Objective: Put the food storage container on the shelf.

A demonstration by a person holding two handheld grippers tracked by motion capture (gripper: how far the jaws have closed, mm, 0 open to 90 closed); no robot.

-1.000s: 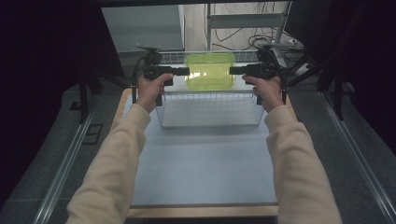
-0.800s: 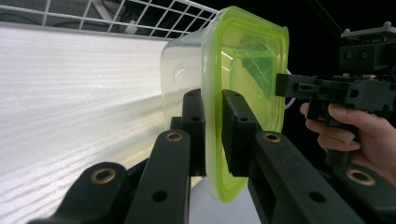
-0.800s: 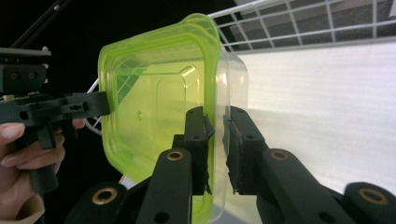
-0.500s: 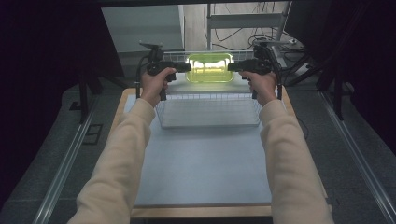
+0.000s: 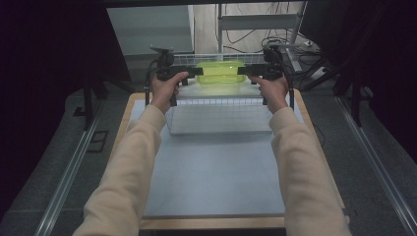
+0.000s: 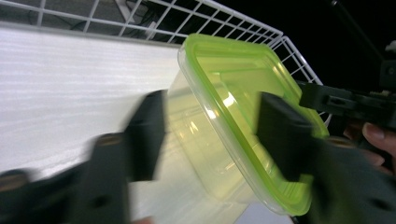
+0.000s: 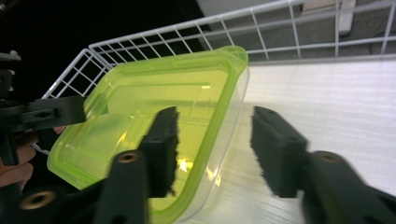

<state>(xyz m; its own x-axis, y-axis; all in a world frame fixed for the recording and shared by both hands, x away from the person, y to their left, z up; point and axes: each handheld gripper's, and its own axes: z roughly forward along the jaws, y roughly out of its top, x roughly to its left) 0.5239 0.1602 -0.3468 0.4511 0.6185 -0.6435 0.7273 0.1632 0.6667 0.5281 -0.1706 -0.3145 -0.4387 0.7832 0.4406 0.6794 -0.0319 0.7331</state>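
High view: green-lidded container (image 5: 220, 72) between both opened grippers.

A pale grey-blue surface (image 5: 216, 167) with a wooden edge (image 5: 211, 223) stands in a dim room. The floor (image 5: 44, 162) around it is dark grey, and a metal rail (image 5: 69, 172) runs along each side of the surface. Beyond the far end, a light grey cabinet (image 5: 152, 27) stands beside a metal shelf frame (image 5: 255, 22), with black cables (image 5: 268, 32) trailing on the lighter floor behind. Both sides of the room are nearly black.
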